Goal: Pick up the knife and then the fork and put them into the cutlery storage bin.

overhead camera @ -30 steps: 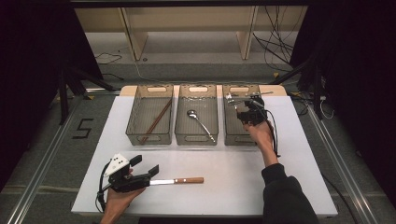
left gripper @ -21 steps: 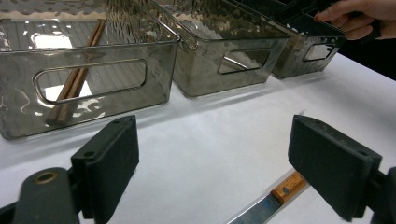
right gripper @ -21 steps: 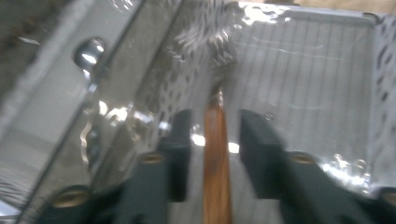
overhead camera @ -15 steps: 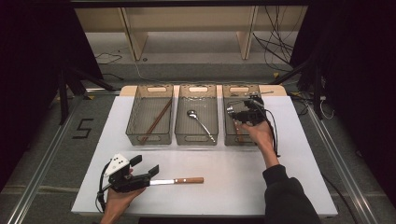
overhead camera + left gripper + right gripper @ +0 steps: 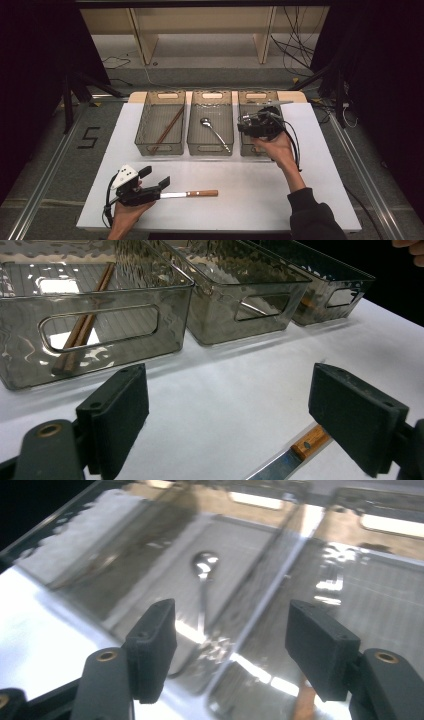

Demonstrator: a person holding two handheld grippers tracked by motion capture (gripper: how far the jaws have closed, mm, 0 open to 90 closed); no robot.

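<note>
High view: the left gripper (image 5: 152,181) rests on the white table (image 5: 260,200) at the near left, jaws spread wide and pointing right. The knife (image 5: 189,193) lies flat just to its right, blade end at the jaw tips, wooden handle farther right; contact cannot be told. Three clear bins stand in a row at the far side: the left bin (image 5: 161,148) holds chopsticks (image 5: 167,129), the middle bin (image 5: 210,148) a spoon (image 5: 214,131). The right gripper (image 5: 248,125) hovers over the right bin (image 5: 256,95), jaws just opened, nothing between them. Left gripper view: both pads stand far apart with bare table between; the knife (image 5: 292,454) shows low at right, its handle passing just behind the right pad, not clamped. Right gripper view: jaws wide and empty, looking down over the bins; the spoon (image 5: 202,587) lies in the middle bin beyond the gap, picture blurred.
</note>
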